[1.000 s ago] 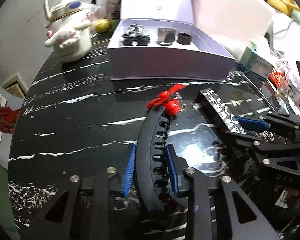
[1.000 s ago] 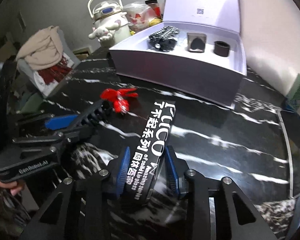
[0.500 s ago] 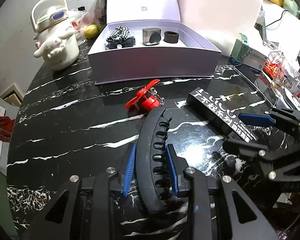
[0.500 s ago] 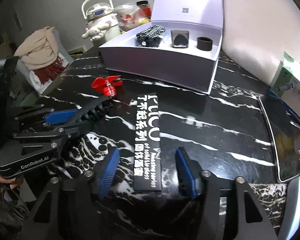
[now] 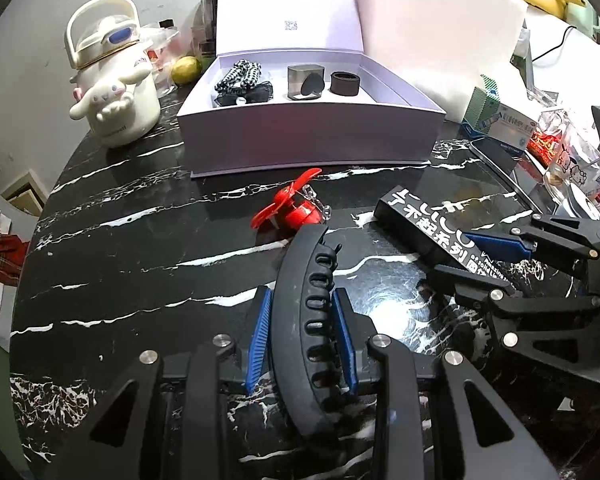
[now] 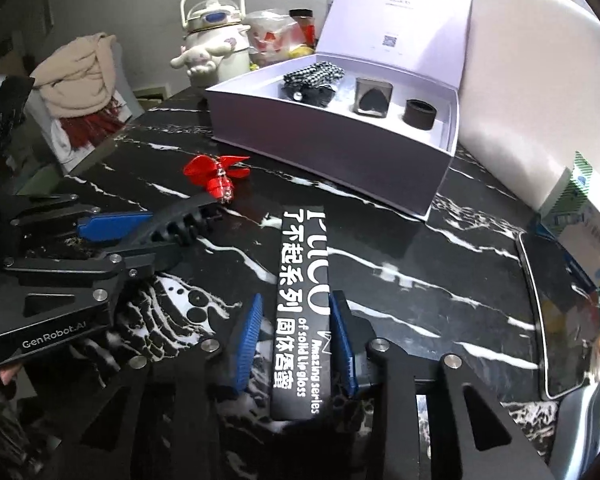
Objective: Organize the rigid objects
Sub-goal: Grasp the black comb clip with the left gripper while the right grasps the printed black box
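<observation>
Left wrist view, L to R. Upper left: white character kettle w/ handle, on the black marble table. Top centre: open lilac gift box, lid up, holding a checkered bow, a grey square case and a dark ring-shaped cup in a row. Just in front of the box, a red bow hair clip lies on the table. Bottom centre: left gripper pinches a black curved hair claw btw its blue pads; both pads press its sides, the claw's far tip reaches up nearly to the red clip. Right of that, a black lip gloss box w/ white lettering lies slanted, its near end inside the right gripper, seen side-on at right edge.

Right wrist view, L to R. Far left: beige cloth heaped on a chair, not seen from the other cam. Left gripper comes in from left edge w/ the hair claw sticking out toward the red clip. Centre bottom: right gripper has just been closing; lip gloss box sits btw its pads, right pad tight on the box edge, left pad at the other edge, so it's clamped on the box. Box runs straight up the frame toward the gift box. Right side: a dark phone flat on the table, and a blue-green carton at the right edge.
</observation>
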Demonstrator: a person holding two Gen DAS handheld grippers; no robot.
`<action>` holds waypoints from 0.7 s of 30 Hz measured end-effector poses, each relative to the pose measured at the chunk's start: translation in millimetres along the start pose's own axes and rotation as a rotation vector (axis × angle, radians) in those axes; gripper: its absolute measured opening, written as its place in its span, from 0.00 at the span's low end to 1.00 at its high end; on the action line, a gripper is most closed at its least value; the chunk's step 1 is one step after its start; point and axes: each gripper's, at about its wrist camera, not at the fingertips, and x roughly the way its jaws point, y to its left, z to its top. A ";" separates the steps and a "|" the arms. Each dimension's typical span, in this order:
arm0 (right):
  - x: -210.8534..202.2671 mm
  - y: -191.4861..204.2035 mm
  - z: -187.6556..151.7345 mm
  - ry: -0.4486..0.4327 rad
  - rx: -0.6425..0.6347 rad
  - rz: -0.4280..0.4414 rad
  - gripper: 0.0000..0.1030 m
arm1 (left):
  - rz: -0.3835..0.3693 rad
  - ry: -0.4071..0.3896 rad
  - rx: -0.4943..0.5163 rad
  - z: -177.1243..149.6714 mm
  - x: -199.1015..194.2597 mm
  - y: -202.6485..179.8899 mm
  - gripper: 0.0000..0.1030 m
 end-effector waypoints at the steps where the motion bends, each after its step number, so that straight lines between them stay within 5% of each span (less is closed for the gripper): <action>1: 0.2 -0.1 -0.3 -0.001 0.000 0.000 0.33 | -0.005 0.003 -0.001 0.5 -0.1 0.7 0.29; 3: -0.4 -0.9 -0.9 -0.004 0.008 -0.006 0.25 | -0.019 0.004 -0.015 0.9 -0.8 3.3 0.29; 9: -8.2 -13.0 -6.0 -0.007 0.112 0.118 0.25 | -0.050 0.015 -0.046 -1.4 -4.1 5.3 0.29; 21: -30.9 -4.6 -19.9 -0.057 0.089 0.108 0.25 | -0.021 -0.033 -0.043 -11.3 -29.9 -8.7 0.29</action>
